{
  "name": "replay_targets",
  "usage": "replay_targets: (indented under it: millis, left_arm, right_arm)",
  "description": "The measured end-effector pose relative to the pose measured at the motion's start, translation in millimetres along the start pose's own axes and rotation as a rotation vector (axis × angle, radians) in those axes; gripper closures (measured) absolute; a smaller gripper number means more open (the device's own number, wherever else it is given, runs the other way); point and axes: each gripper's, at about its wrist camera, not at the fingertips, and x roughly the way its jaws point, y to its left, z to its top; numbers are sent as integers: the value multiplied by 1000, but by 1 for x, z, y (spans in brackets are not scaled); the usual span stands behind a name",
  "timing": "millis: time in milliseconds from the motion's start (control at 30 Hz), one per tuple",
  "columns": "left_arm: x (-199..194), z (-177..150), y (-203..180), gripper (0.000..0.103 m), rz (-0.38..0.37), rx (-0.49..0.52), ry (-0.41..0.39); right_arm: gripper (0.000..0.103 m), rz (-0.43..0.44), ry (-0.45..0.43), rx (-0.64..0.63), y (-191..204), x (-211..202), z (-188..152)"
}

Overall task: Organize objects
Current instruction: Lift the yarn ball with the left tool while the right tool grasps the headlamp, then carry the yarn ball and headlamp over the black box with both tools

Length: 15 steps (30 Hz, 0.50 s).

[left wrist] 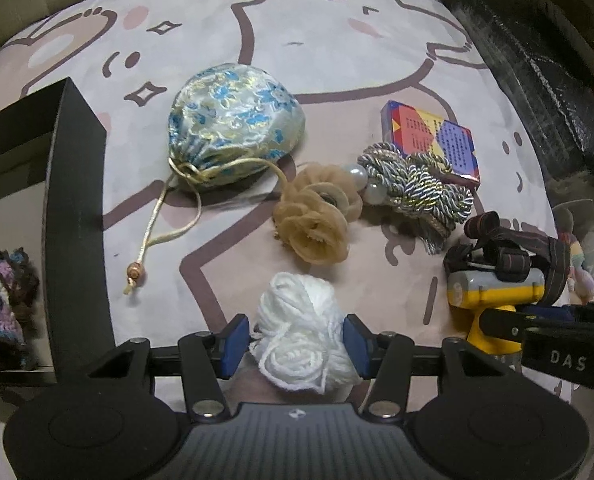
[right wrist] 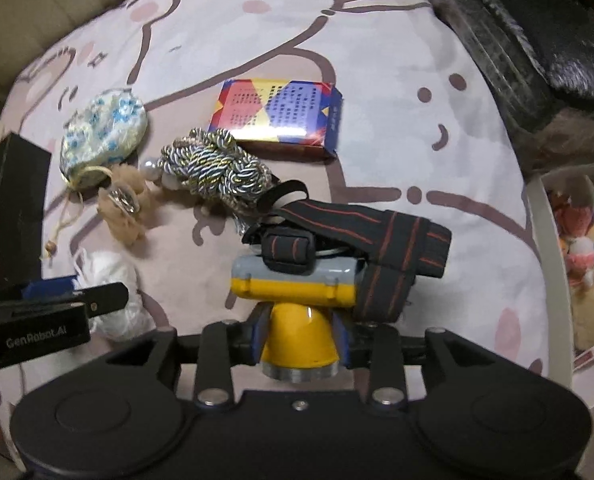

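Note:
A white yarn ball (left wrist: 301,332) lies on the cartoon-print sheet (left wrist: 337,40), and my left gripper (left wrist: 297,320) is shut on it, blue pads pressed into both sides. A yellow and grey headlamp (right wrist: 293,284) with a black, red-striped strap (right wrist: 397,240) rests on the sheet. My right gripper (right wrist: 301,320) points down over it, its pads against the sides of the yellow cone. Farther off lie a blue-flowered brocade pouch (left wrist: 233,132), a tan gauze flower (left wrist: 313,220), a twisted silver cord with pearls (left wrist: 417,184) and a colourful small box (left wrist: 429,136).
An open black box (left wrist: 77,200) stands at the left and holds a dark crocheted piece (left wrist: 5,296). A black bag (left wrist: 537,80) lies along the far right. A clear container (right wrist: 545,240) with plush toys (right wrist: 585,248) stands at the right edge.

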Motion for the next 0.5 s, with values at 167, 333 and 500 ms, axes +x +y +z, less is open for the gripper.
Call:
replay_targets:
  millis: [167, 333, 500]
  left_arm:
    - [11, 0, -3, 50, 9, 9, 24]
    - [17, -1, -9, 49, 28, 38, 36]
    - [18, -1, -13, 55, 44, 77, 45]
  right_arm:
    - [63, 2, 18, -19, 0, 10, 1]
    - [63, -2, 33, -41, 1, 19, 2]
    - [63, 6, 32, -55, 0, 18, 3]
